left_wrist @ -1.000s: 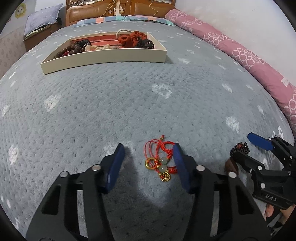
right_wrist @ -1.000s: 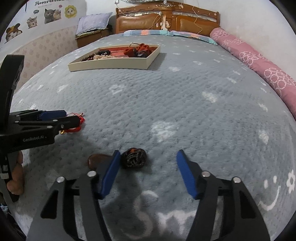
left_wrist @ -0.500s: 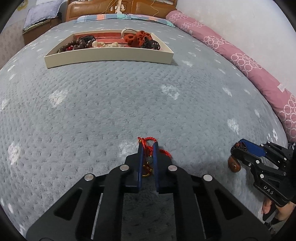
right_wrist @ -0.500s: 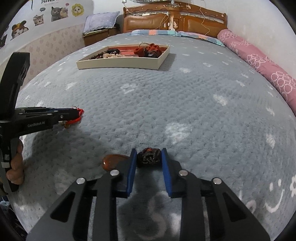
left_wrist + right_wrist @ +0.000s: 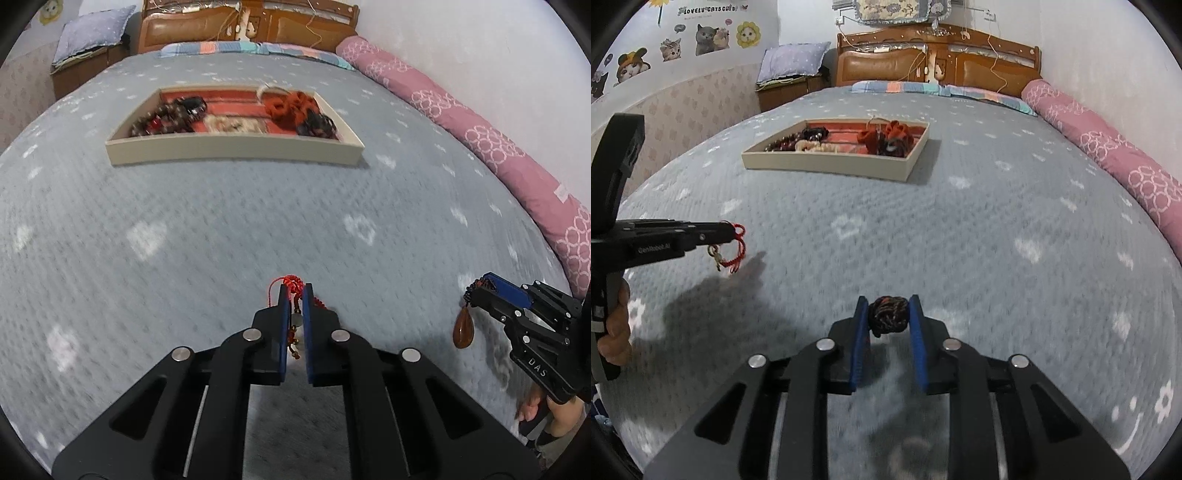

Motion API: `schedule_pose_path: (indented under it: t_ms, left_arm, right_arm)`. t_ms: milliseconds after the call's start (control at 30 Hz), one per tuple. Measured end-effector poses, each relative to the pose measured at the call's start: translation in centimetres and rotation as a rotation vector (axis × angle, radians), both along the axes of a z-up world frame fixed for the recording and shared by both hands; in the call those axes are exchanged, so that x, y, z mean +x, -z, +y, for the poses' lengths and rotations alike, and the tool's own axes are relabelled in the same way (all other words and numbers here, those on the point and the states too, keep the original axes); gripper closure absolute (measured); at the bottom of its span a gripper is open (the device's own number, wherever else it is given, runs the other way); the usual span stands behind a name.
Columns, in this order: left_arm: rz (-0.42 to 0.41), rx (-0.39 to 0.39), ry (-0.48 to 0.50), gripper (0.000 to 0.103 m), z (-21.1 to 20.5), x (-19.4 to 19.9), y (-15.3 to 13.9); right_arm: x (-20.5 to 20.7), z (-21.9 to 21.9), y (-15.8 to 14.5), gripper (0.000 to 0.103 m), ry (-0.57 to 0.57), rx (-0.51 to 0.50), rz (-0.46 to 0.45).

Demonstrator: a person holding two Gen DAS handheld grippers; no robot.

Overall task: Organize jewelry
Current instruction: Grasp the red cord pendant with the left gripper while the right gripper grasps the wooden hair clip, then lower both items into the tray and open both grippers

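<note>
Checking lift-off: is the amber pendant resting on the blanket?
No: in the left wrist view the amber pendant dangles from the right hand-held gripper.

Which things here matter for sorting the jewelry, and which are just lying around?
Job:
left gripper shut on red cord necklace
right gripper closing on dark cord pendant
jewelry tray

Lying about:
pink bolster
pillow
cat stickers
</note>
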State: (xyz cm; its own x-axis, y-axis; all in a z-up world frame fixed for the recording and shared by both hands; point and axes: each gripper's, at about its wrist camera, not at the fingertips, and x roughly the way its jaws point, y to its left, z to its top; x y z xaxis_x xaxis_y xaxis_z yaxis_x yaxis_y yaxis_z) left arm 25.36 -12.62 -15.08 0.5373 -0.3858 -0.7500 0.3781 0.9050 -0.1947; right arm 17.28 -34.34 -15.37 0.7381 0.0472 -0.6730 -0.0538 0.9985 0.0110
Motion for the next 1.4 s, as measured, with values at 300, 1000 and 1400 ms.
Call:
schedule_pose_path:
  t_ms: [300, 1000, 1400]
  left_arm:
    - [-0.064, 0.0, -0.062, 0.098, 3.0, 4.5, -3.5]
    - [-0.219, 0.113, -0.185, 0.098, 6.6, 17.4, -10.1]
    - [-0.11, 0.133, -0.228, 0.098, 6.7, 25.3, -3.2]
  right_arm:
    - [4.0, 1.0, -2.6, 0.08, -0.014, -0.029, -0.047]
    - [19.7, 4.6, -9.3, 0.08, 0.095, 0.024, -0.143]
    - [27.4, 6.9, -4.4, 0.08, 0.134, 0.036, -0.057]
